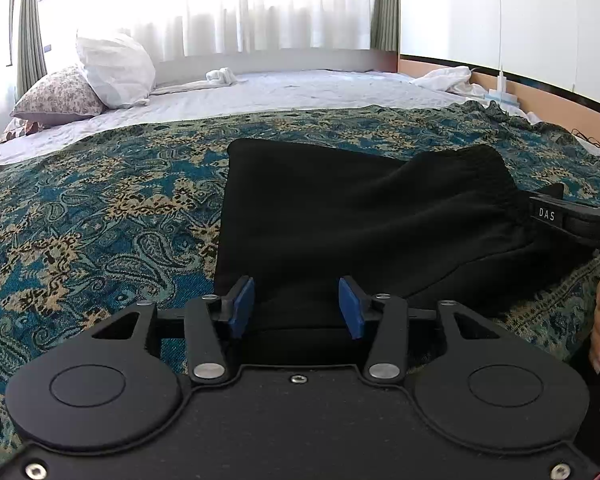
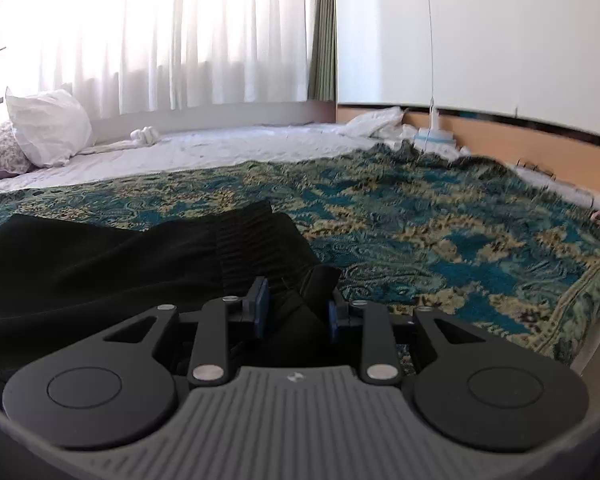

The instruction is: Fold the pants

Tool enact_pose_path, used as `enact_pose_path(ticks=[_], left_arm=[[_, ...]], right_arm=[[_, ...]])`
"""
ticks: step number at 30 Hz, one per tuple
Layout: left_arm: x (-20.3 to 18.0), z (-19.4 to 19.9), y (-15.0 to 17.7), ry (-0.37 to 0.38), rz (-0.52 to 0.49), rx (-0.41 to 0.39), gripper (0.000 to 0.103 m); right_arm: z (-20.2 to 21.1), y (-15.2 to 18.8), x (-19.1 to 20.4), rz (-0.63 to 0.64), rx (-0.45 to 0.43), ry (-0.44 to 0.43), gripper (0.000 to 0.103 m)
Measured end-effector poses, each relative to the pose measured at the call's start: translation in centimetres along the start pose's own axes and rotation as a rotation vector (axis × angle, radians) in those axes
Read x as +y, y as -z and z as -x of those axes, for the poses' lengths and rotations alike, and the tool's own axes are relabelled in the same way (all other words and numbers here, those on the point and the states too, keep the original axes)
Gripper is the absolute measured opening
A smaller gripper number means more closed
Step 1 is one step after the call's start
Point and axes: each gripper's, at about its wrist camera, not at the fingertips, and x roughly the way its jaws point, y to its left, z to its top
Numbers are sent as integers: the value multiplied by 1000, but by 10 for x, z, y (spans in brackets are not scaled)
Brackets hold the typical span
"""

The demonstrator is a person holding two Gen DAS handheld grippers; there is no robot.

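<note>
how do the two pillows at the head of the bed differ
The white pillow is plain and stands propped up, while the floral pillow is printed with small flowers and lies lower, tilted on the sheet. The white pillow looks bulkier and more crumpled; the floral pillow looks flatter and smoother. In the left wrist view the white one overlaps the floral one. Both sit in the same corner by the curtain.

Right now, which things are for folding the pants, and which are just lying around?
For the job: black fabric pants; left claw; right claw.

Just lying about: white puffy pillow; floral pillow; rolled white towel; crumpled white sheet.
</note>
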Motion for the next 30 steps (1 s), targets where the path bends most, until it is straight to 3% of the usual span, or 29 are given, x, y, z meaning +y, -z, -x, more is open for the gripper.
enact_pose_path(ticks=[6,12,14,19,22,30], left_arm=[[0,0,0,0,-5,1,48],[0,1,2,0,-6,-2,48],[1,5,2,4,5,-7,48],[6,29,7,76,19,-46,50],[3,33,13,78,-20,-37,50],[-3,42,36,84,-83,-20,50]], right_arm=[[0,2,3,65,-21,23,38],[2,3,3,101,-32,61,62],[5,0,3,118,-41,114,82],[27,-14,-5,84,-105,114,89],[43,-25,0,58,-139,33,90],[59,-24,54,97,-69,-366,89]])
